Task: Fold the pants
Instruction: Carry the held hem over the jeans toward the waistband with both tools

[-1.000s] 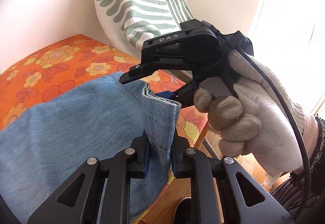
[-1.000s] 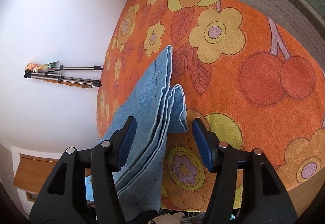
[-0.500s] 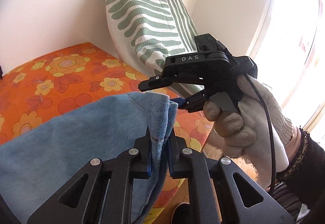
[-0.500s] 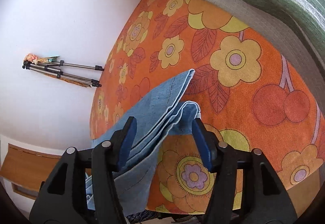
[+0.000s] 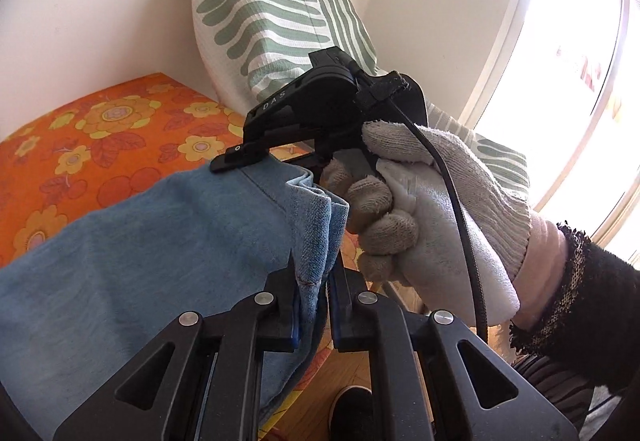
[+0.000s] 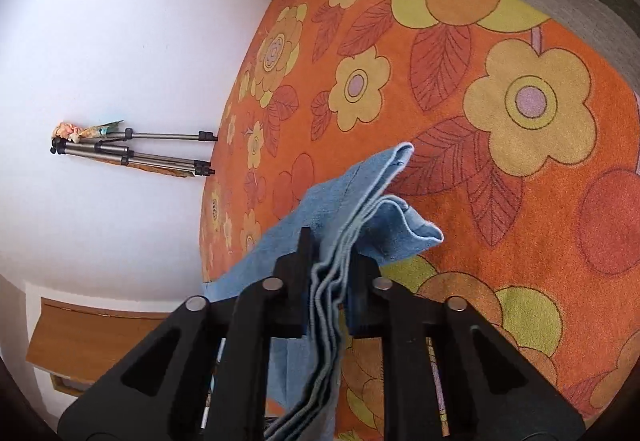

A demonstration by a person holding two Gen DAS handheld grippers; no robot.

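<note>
Light blue denim pants lie folded over the orange flowered bedspread. My left gripper is shut on their hemmed corner, which stands up between the pads. In the right wrist view my right gripper is closing on several stacked denim edges, pads pressing the cloth. A gloved hand holds that right gripper just beyond the left one. Its upper finger lies across the top edge of the pants; the lower finger is hidden behind the cloth.
A green-and-white striped pillow leans in the corner against the wall. A bright window is on the right. Below the bed edge I see wooden floor and a dark shoe. A tripod and a wooden cabinet stand by the far wall.
The right jaws went from wide apart around the denim edges to closed on them. Both grippers rose slightly with the cloth, and the right gripper came closer to the left one.
</note>
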